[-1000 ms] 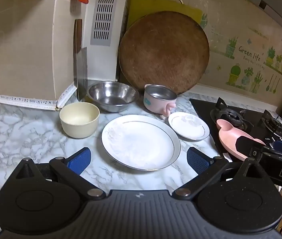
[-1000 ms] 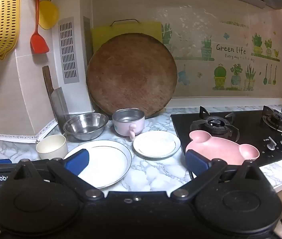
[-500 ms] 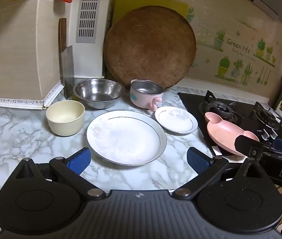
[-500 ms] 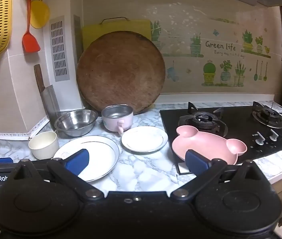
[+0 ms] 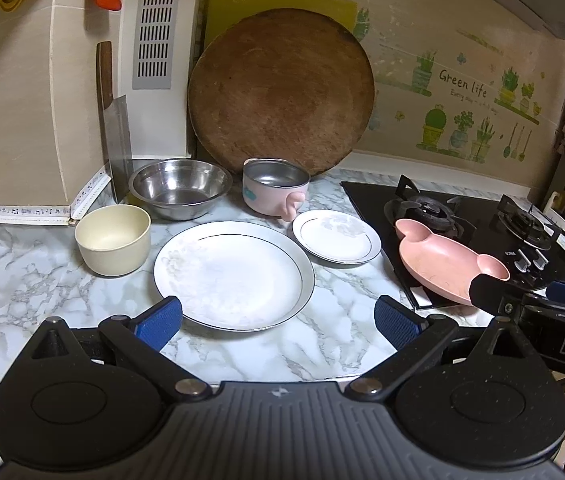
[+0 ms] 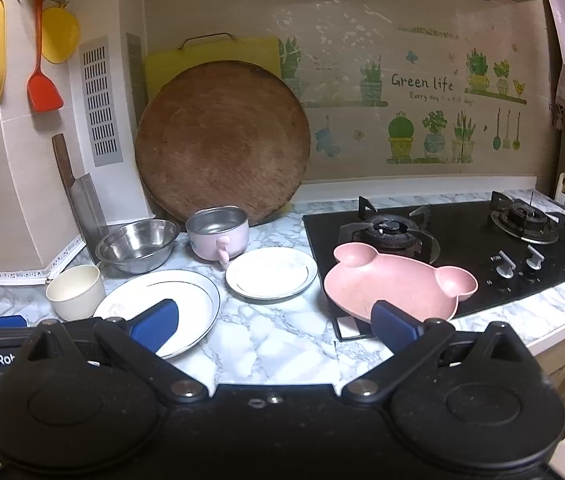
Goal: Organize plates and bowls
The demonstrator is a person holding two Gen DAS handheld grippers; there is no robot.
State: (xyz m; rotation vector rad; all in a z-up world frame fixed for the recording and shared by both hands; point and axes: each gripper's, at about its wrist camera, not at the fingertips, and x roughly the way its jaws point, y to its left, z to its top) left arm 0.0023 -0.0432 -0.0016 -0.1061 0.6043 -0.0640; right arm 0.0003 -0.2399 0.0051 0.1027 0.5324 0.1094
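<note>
Hovering low over the marble counter [image 5: 22,272], level and pointed toward the back wall, left gripper [image 5: 278,316] with jaws spread wide, nothing between the blue pads [image 5: 160,322]. Straight ahead of its fingertips, the large white plate [image 5: 234,274], near rim just past the left pad. Ahead and to the left, the cream bowl [image 5: 112,240], close beside the plate; behind that, the steel bowl [image 5: 180,188]. Ahead and slightly right, the pink handled cup [image 5: 274,192] and, just in front of it, the small white plate [image 5: 336,236]. Off to the right, the pink bear-shaped dish [image 5: 446,264], resting partly on the black stove [image 5: 462,216]. Held alongside on the right, also level and facing the wall, right gripper [image 6: 274,320], jaws likewise wide apart and empty. Behind its right pad [image 6: 394,324], the front rim of the bear dish; behind its left pad, the big plate's near edge; in the gap between, bare marble leading up to the small plate. Leaning on the wall behind everything, a round wooden board [image 5: 280,92] and a cleaver [image 5: 116,140]. At the lower corners, only slivers of the person's hands, grasp not clear.
</note>
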